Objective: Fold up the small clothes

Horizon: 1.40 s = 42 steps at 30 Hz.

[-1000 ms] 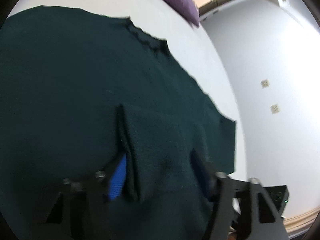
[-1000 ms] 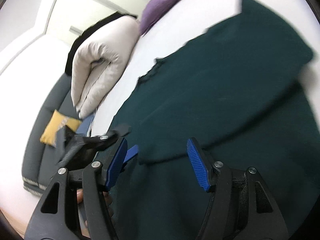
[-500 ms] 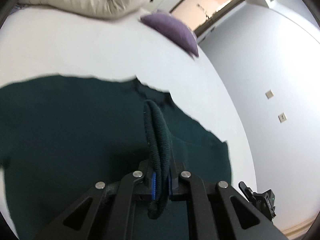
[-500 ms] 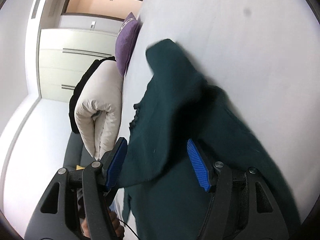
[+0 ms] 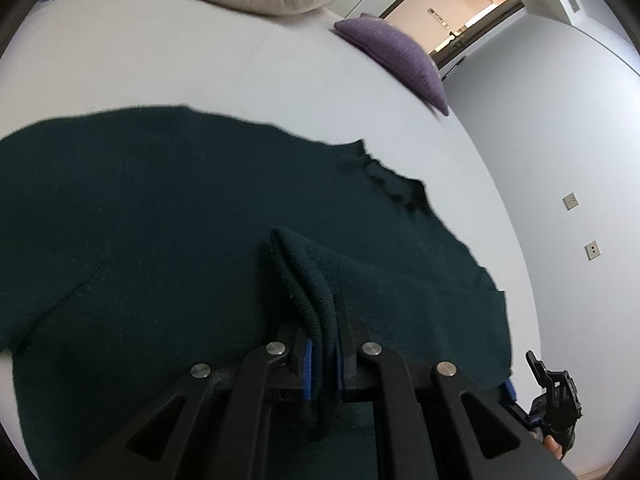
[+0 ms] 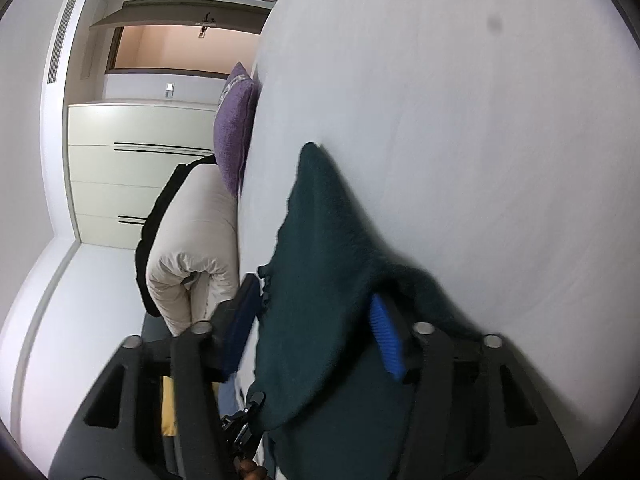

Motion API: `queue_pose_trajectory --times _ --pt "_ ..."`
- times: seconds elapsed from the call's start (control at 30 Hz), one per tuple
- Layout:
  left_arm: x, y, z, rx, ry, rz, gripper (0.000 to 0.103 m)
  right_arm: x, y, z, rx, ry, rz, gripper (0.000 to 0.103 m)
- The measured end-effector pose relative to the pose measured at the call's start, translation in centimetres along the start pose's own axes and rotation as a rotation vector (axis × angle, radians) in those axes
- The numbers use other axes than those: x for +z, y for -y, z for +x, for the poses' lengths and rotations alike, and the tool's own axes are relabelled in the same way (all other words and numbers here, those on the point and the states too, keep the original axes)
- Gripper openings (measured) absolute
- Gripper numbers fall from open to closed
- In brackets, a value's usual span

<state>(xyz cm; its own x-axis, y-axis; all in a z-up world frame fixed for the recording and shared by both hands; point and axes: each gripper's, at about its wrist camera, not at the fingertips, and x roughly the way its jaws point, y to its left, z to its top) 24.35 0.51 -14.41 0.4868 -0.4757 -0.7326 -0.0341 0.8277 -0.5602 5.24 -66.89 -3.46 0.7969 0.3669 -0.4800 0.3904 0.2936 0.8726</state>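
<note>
Left wrist view: left gripper (image 5: 322, 354), a second ago spread around a fold, now clenched on the dark green sweater (image 5: 160, 220) spread across the white bed (image 5: 160, 60). Right wrist view: right gripper (image 6: 316, 336), jaws closing around a raised sweater edge; both grips nearly set for the fold.

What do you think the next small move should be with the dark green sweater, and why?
Probably let the right gripper finish closing on the cloth before lifting. The left gripper is already shut on a bunched fold of the sweater, while the right one's jaws are closing with sweater fabric between them but not yet pinched. With both edges held, the fold could carry evenly across the white bed.
</note>
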Motion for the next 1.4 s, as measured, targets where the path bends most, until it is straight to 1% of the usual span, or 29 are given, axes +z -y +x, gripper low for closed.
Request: queue_pose_trajectory --times 0.03,0.07,0.1,0.17,0.23,0.3,0.33,0.37,0.43,0.47,0.5,0.57,0.6,0.67,0.77,0.83,0.87,0.97,1.03,1.13,1.17,1.23,1.27,1.33,1.37,1.4 --pt "0.1 -0.1 0.2 -0.004 0.002 0.001 0.009 0.1 0.3 -0.3 0.002 -0.003 0.001 0.038" --pt "0.2 -0.2 0.3 -0.005 0.005 0.006 0.009 0.1 0.3 -0.5 0.001 -0.011 -0.003 0.037" --pt "0.0 -0.1 0.2 -0.005 0.006 0.012 0.009 0.0 0.2 -0.7 -0.01 -0.024 -0.012 0.037" --pt "-0.2 0.2 0.1 0.002 0.011 0.036 0.009 -0.4 -0.9 -1.8 -0.055 -0.05 -0.056 0.042" --pt "-0.4 0.7 0.1 0.013 0.013 0.059 0.009 -0.5 -3.0 -3.2 -0.099 -0.041 -0.164 0.042" --pt "-0.5 1.0 0.1 0.022 0.018 0.074 0.009 0.0 -5.6 -4.0 -0.154 0.003 -0.294 0.042" --pt "-0.5 1.2 0.1 0.028 0.02 0.085 0.009 0.4 -6.6 -3.8 -0.183 0.016 -0.345 0.042" --pt "-0.4 1.4 0.1 0.033 0.022 0.094 0.009 0.8 -7.6 -3.0 -0.211 0.012 -0.398 0.042" --pt "-0.2 1.6 0.1 0.041 0.026 0.107 0.009 1.7 -9.0 -0.5 -0.264 -0.022 -0.484 0.042" --pt "-0.2 1.5 0.0 0.042 0.027 0.11 0.009 2.2 -9.2 1.1 -0.308 -0.04 -0.519 0.042" --pt "-0.1 1.5 0.0 0.043 0.029 0.113 0.009 2.8 -9.2 2.8 -0.368 -0.066 -0.543 0.042" --pt "0.1 1.6 0.0 0.048 0.03 0.126 0.009 3.3 -9.1 5.4 -0.437 -0.094 -0.572 0.042" --pt "0.3 1.7 0.0 0.05 0.032 0.134 0.009 3.5 -8.9 6.6 -0.468 -0.112 -0.6 0.04" --pt "0.2 1.9 -0.4 0.05 0.039 0.146 0.009 3.6 -8.6 7.9 -0.522 -0.117 -0.65 0.023" --pt "0.6 2.4 -1.2 0.042 0.076 0.165 0.009 3.6 -8.9 8.3 -0.536 -0.097 -0.713 0.009" --pt "0.8 2.5 -1.6 0.03 0.103 0.164 0.009 3.9 -9.0 8.1 -0.535 -0.088 -0.724 0.007" --pt "0.8 2.3 -1.4 0.034 0.104 0.159 0.009 4.0 -8.9 8.0 -0.535 -0.084 -0.73 0.007" --pt "0.1 0.7 0.3 0.058 0.057 0.135 0.01 3.9 -8.2 7.9 -0.541 -0.076 -0.751 0.006" --pt "-0.6 -0.2 0.2 0.039 0.067 0.121 0.012 3.9 -7.8 7.8 -0.536 -0.074 -0.766 0.006" --pt "-0.4 -0.5 -0.1 0.032 0.069 0.116 0.014 4.3 -8.4 7.3 -0.52 -0.082 -0.735 0.008" --pt "-0.3 -0.6 0.0 0.027 0.068 0.111 0.014 4.3 -9.0 6.9 -0.509 -0.067 -0.728 0.01" --pt "-0.3 -0.9 0.1 0.017 0.067 0.102 0.015 4.2 -10.7 6.1 -0.48 0.004 -0.765 0.01" --pt "-0.3 -1.0 0.1 0.013 0.07 0.101 0.015 4.1 -11.3 6.4 -0.468 0.015 -0.783 0.01" --pt "-0.5 -1.2 0.1 0.002 0.076 0.102 0.015 4.1 -11.5 7.8 -0.484 -0.015 -0.798 0.01" --pt "-0.5 -1.4 0.1 -0.01 0.076 0.1 0.015 4.2 -11.1 8.9 -0.51 -0.041 -0.801 0.01" --pt "-0.5 -1.5 0.2 -0.018 0.072 0.095 0.016 4.5 -10.0 10.3 -0.57 -0.081 -0.802 0.01"
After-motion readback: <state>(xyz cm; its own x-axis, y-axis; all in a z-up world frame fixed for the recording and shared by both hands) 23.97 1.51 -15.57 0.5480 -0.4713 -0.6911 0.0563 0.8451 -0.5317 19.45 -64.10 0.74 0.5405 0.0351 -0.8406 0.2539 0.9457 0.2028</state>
